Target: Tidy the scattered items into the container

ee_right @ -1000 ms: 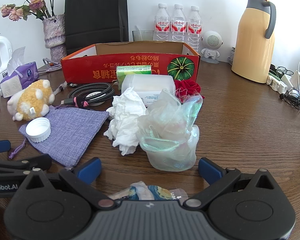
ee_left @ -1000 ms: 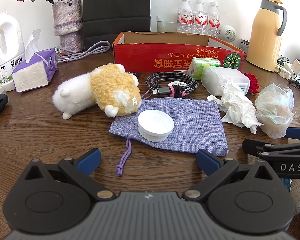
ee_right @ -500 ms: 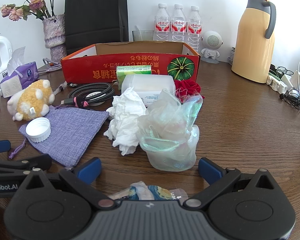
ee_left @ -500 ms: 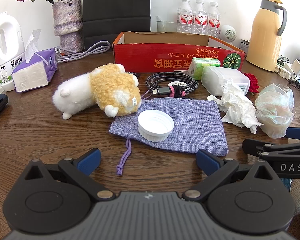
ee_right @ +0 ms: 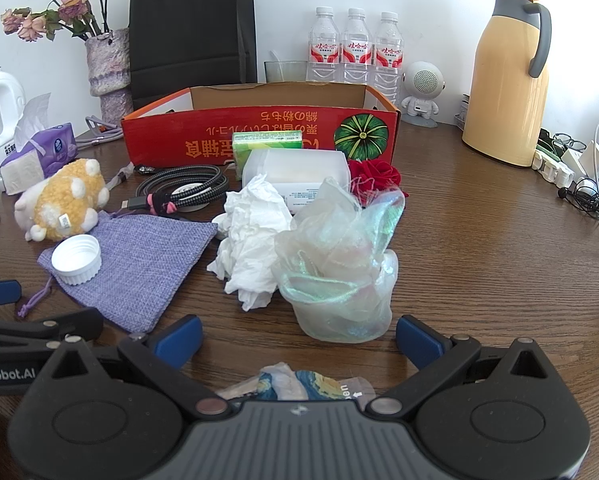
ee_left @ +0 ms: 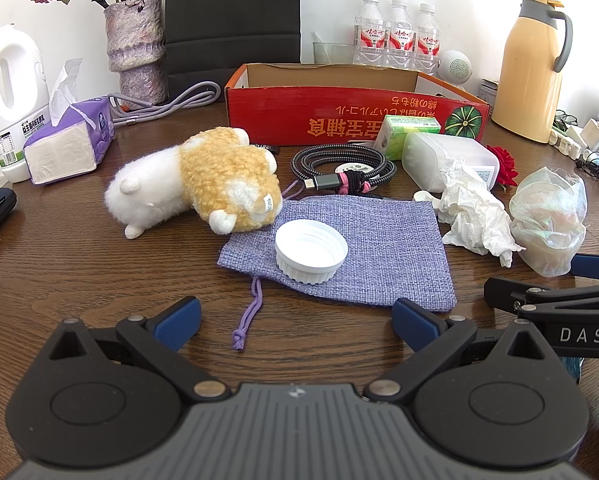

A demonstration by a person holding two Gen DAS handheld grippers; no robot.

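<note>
A red cardboard box stands open at the back of the wooden table. In front of it lie a plush hamster, a coiled cable, a purple pouch with a white cap on it, crumpled tissue, an iridescent bag, a green pack, a plastic case and a red rose. My left gripper is open and empty, near the pouch. My right gripper is open, in front of the bag.
A vase, tissue box, white jug, water bottles, yellow thermos, small speaker and chargers ring the table. A small printed wrapper lies under my right gripper.
</note>
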